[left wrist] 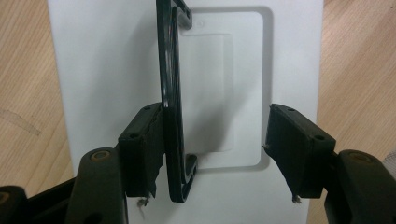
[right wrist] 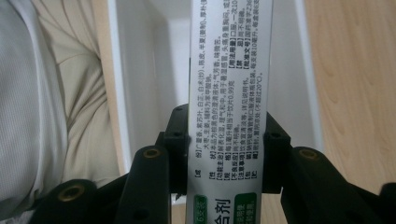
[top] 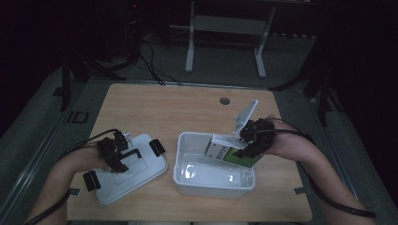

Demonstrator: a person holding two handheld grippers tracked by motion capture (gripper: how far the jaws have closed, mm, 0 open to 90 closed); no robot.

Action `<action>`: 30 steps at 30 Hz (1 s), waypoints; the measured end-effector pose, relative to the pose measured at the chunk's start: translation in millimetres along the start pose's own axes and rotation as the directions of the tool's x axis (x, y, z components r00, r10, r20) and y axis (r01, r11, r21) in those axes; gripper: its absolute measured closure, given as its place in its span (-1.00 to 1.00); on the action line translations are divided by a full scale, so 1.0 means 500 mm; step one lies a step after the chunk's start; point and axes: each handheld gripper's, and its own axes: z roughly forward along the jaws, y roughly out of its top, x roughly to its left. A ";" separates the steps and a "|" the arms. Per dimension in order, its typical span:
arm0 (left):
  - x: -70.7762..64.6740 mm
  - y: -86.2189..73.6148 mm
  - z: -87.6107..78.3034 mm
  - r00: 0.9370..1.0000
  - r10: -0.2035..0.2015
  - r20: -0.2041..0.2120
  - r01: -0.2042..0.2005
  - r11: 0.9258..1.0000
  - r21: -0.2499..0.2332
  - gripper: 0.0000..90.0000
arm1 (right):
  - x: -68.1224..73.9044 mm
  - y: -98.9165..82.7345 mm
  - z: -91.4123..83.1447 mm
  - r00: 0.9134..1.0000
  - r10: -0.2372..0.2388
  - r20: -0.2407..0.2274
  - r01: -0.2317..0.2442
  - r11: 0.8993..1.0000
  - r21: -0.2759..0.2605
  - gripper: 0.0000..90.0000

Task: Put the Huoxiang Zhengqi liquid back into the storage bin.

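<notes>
Far left on the wooden table (top: pixel 187 108): white lid (top: pixel 129 171) lying flat, well apart from the open bin, black clips at its ends. Over it, left gripper (top: pixel 123 149), jaws partly spread around the lid's raised black handle (left wrist: pixel 173 116); one pad touching the handle's side, the other pad standing clear across the recess, so no real clamp yet. Risk here: lifting with only one pad bearing would let the handle slip out and the lid drop or skid off the table edge. Centre: white plastic bin (top: pixel 187 140), open, nothing seen on its floor. Right: medicine box (right wrist: pixel 229 93), green and white with printed text, pinched across its narrow faces by the right gripper (top: pixel 245 140) and held tilted over the bin's far right corner, lower end dipping inside. Likely trouble: box catching on the rim during descent and twisting out of the jaws, or an early release tipping it onto the table; too hard a squeeze could crush the thin carton.
</notes>
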 end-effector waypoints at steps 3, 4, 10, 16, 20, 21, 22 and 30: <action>0.000 -0.002 0.001 1.000 -0.002 0.000 0.002 1.000 0.001 -0.15 | 0.006 0.005 0.013 1.000 -0.017 -0.016 0.017 1.000 0.008 0.43; 0.000 -0.003 0.001 1.000 -0.002 0.000 0.002 1.000 0.001 -0.15 | 0.009 0.007 0.017 1.000 -0.019 -0.018 0.019 1.000 0.015 0.43; 0.000 -0.005 0.001 1.000 -0.002 0.001 0.002 1.000 0.000 -0.15 | 0.017 0.013 0.052 0.999 -0.034 -0.031 0.035 0.998 0.047 0.43; 0.000 -0.005 0.001 1.000 -0.005 0.003 0.005 1.000 0.003 -0.15 | 0.023 0.016 0.088 0.997 -0.043 -0.060 0.048 0.996 0.078 0.43; 0.001 -0.006 0.003 1.000 -0.004 0.001 0.004 1.000 0.009 -0.15 | 0.022 0.018 0.107 0.996 -0.049 -0.074 0.055 0.995 0.085 0.42; 0.001 -0.006 0.003 1.000 -0.005 0.002 0.005 1.000 0.010 -0.15 | 0.022 0.018 0.112 0.996 -0.052 -0.074 0.058 0.995 0.085 0.42; 0.001 -0.006 0.004 1.000 -0.004 0.002 0.004 1.000 0.011 -0.15 | 0.022 0.019 0.116 0.996 -0.050 -0.075 0.057 0.994 0.090 0.42; 0.001 -0.009 0.004 1.000 -0.007 0.007 0.007 1.000 0.007 -0.15 | 0.015 0.017 0.154 0.995 -0.044 -0.090 0.054 0.993 0.109 0.42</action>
